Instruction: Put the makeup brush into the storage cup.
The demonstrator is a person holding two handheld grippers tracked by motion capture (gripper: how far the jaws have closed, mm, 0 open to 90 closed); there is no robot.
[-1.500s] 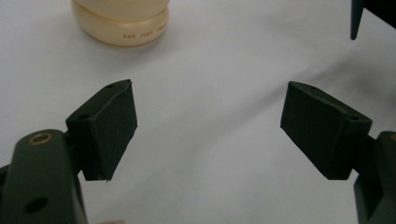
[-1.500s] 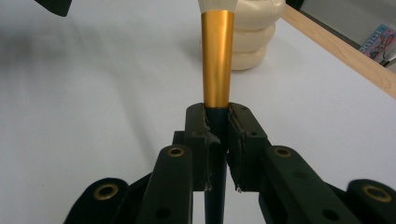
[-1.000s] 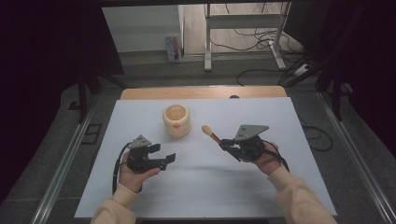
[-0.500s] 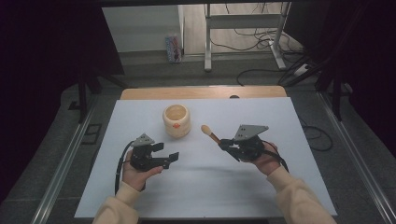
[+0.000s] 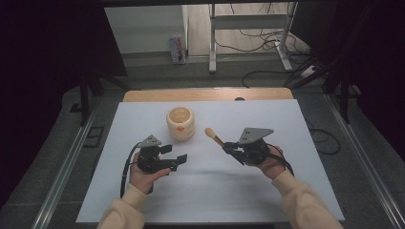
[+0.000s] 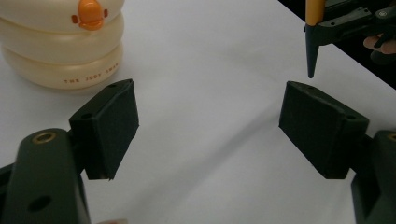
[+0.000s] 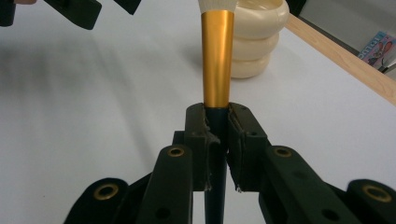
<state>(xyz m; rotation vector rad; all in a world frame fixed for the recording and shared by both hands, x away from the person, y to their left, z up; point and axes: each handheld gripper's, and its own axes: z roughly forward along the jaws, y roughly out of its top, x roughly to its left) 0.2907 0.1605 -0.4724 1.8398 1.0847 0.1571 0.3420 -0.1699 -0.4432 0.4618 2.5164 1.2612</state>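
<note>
The brush (image 7: 217, 60) loses its bristle tip at the right gripper view's top edge; the pot's (image 6: 63, 44) small lettering is perhaps unreadable.

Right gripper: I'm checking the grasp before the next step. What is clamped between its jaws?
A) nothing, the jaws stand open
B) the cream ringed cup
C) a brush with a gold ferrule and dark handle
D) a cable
C: in the right gripper view, the right gripper has its jaws shut on the dark handle of the brush, just below the gold ferrule.

Cream ribbed round plastic pot (image 6: 60, 44): small brown print on lowest ring, below orange duck-bill knob (image 6: 88, 10), reads roughly "THE JUDY SWAN"; last letters unclear.
</note>
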